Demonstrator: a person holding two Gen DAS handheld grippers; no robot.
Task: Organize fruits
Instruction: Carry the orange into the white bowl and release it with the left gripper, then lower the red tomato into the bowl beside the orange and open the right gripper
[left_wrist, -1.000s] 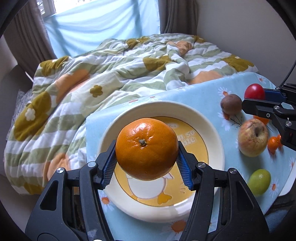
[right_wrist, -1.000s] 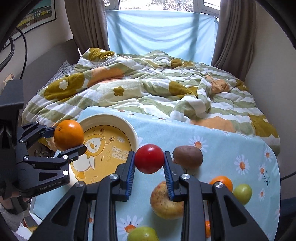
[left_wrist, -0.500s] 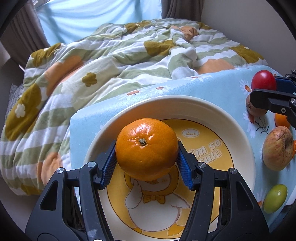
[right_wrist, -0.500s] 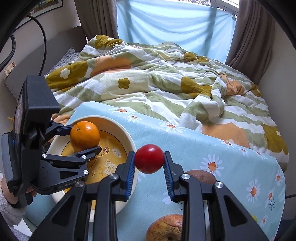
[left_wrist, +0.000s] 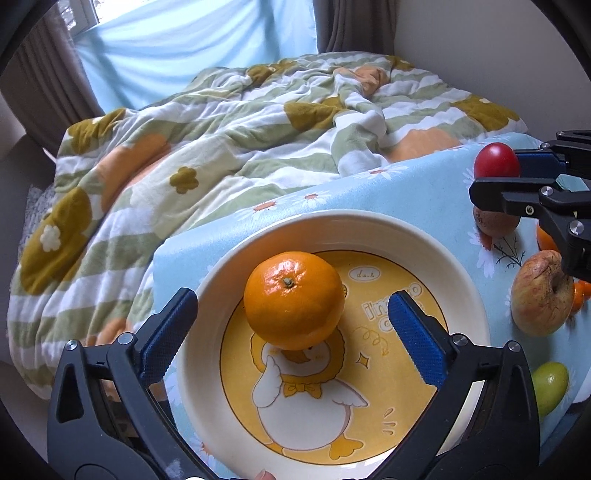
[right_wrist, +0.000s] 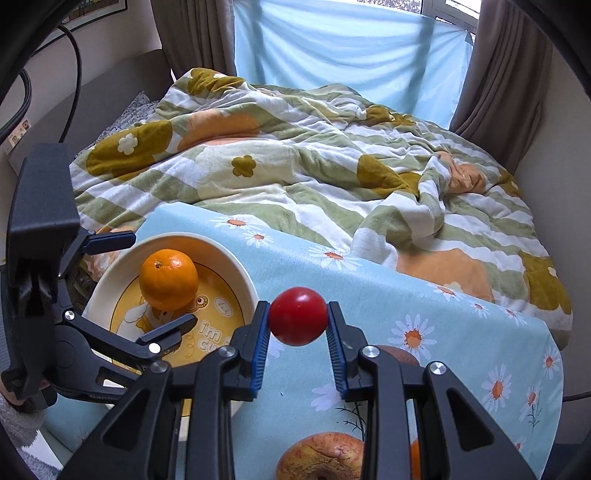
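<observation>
An orange (left_wrist: 293, 300) rests in a cream bowl (left_wrist: 369, 230) with a yellow duck picture. My left gripper (left_wrist: 291, 328) is open around the orange, its blue pads clear of it on both sides. The orange (right_wrist: 168, 278) and bowl (right_wrist: 236, 266) also show in the right wrist view, with the left gripper (right_wrist: 142, 280) beside them. My right gripper (right_wrist: 297, 325) is shut on a red tomato (right_wrist: 297, 316) and holds it above the cloth, just right of the bowl. The tomato (left_wrist: 496, 160) also shows at the right edge of the left wrist view.
A blue daisy cloth (right_wrist: 369, 280) covers the surface. On it right of the bowl lie a blotchy apple (left_wrist: 539, 293), a brown fruit (left_wrist: 495, 221), a green fruit (left_wrist: 548, 384) and small orange fruits (left_wrist: 545, 238). A rumpled quilt (right_wrist: 314, 166) lies behind.
My left gripper has opened and let go of the orange, which now sits in the bowl. My right gripper has moved closer to the bowl with the tomato.
</observation>
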